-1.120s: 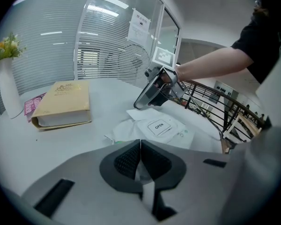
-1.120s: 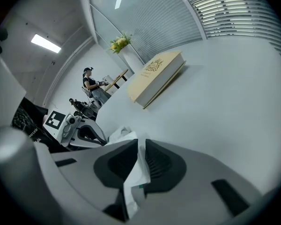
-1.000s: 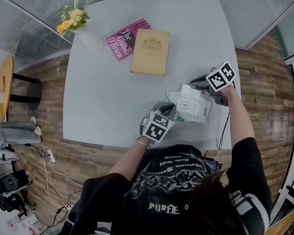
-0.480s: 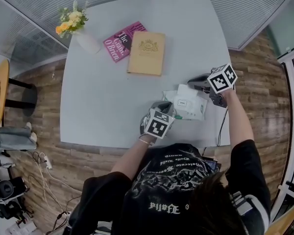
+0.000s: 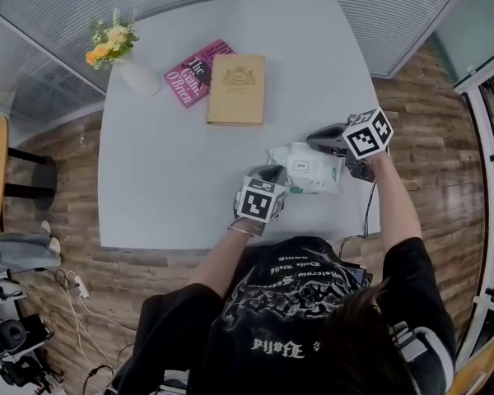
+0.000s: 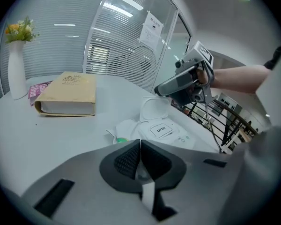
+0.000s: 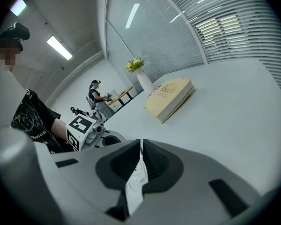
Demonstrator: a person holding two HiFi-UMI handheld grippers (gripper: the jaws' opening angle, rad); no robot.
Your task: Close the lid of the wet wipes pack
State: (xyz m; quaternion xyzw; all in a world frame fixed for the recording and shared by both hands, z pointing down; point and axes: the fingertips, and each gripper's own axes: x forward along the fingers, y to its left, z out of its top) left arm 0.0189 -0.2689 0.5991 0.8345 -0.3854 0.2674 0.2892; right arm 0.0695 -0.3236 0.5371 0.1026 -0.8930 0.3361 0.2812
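Wet wipes pack (image 5: pixel 311 174), a white soft-film pouch with a green-printed end, lies by the near edge of the pale grey table (image 5: pixel 173 179), toward its right corner. Its hinged white plastic lid (image 6: pixel 154 110) stands open, tilted up behind the "OPEN" sticker (image 6: pixel 161 130).

The left gripper (image 6: pixel 140 146) sits at the near left end, where it was a second ago. Its jaws are pressed together on a thin white strip, probably the pouch's crimped edge, which steadies the wet wipes pack.

The change is on the right. The right gripper (image 7: pixel 141 146) had its jaws wider a second ago, beside the pack's right edge. It has now drawn them together on a thin white piece and lifted slightly. In the left gripper view its tips meet the lid's raised free edge, so the piece is most likely the lid.

The lid is therefore in hand but not yet shut. By my judgement, what remains is to swing it down over the opening and press until it snaps.

A tan hardback book (image 5: pixel 236 89) lies well apart, toward the far edge.
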